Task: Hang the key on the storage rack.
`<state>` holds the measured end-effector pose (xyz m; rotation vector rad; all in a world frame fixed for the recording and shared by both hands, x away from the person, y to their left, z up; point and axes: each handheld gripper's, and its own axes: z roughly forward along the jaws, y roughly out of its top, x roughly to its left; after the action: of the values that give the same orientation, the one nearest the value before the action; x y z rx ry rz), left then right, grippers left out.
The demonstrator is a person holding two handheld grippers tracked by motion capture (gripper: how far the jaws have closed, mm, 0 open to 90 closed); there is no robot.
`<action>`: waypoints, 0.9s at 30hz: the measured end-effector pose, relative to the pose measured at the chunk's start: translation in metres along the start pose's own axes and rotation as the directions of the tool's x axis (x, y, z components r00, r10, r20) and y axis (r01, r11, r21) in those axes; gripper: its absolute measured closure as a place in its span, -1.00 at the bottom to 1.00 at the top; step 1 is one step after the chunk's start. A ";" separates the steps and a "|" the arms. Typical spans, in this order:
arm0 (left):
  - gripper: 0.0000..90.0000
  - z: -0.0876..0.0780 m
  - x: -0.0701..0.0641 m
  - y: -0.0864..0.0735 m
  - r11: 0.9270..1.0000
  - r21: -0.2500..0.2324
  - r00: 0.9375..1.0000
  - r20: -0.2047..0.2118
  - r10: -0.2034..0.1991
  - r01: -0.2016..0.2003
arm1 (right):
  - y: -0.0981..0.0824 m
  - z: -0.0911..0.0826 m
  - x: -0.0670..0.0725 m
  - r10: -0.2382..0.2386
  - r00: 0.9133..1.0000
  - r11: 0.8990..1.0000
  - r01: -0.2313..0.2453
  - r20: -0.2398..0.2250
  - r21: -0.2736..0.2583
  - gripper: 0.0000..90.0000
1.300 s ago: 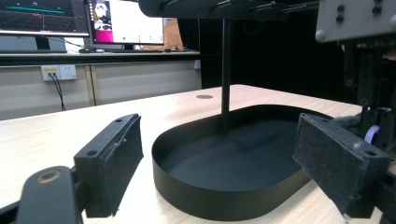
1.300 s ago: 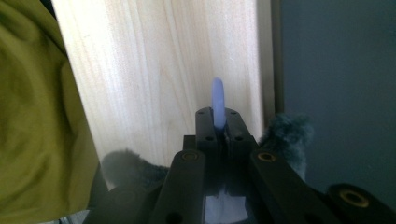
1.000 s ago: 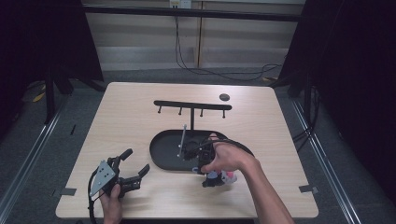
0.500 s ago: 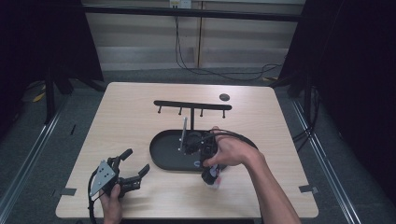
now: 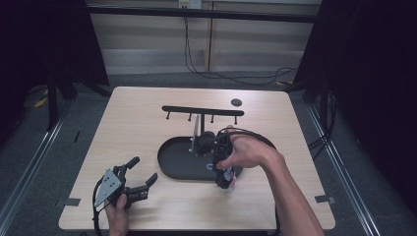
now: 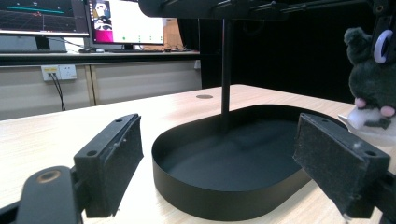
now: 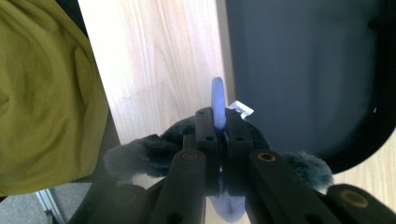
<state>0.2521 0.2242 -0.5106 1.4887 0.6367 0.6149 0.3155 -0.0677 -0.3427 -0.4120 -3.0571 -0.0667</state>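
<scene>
A dark grey plush toy (image 6: 371,84) with a lilac ring (image 7: 218,100) hangs at the front right rim of the black oval tray (image 5: 172,169). My right gripper (image 5: 224,183) is shut on that ring, and in the right gripper view (image 7: 218,117) the ring stands up between the closed jaws, the fur bulging on both sides. From the tray rises a post (image 6: 226,70) carrying a black T-bar with hooks (image 5: 202,110). Near the table's front left, my left gripper (image 5: 143,170) is open and holds nothing. In its own view (image 6: 224,154) it faces the tray (image 6: 224,196).
A small dark disc (image 5: 236,102) lies on the table behind the T-bar. The wooden table (image 5: 137,118) ends close to my left hand at the front edge. Cables trail from the right gripper over the tray's right side. Olive cloth (image 7: 46,93) is at the left in the right gripper view.
My right hand has shifted a little away from the front edge and toward the tray, carrying the plush toy by its ring. The left gripper has stayed where it was.
</scene>
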 end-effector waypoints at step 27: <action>-0.66 0.000 0.000 0.000 1.000 -0.004 1.000 0.003 0.000 0.000 | 0.002 -0.045 -0.030 0.008 1.000 0.997 -0.009 -0.006 -0.082 0.95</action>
<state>0.2522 0.2240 -0.5106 1.4854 0.6332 0.6138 0.3471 -0.0761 -0.2992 -0.4287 -3.0547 -0.1930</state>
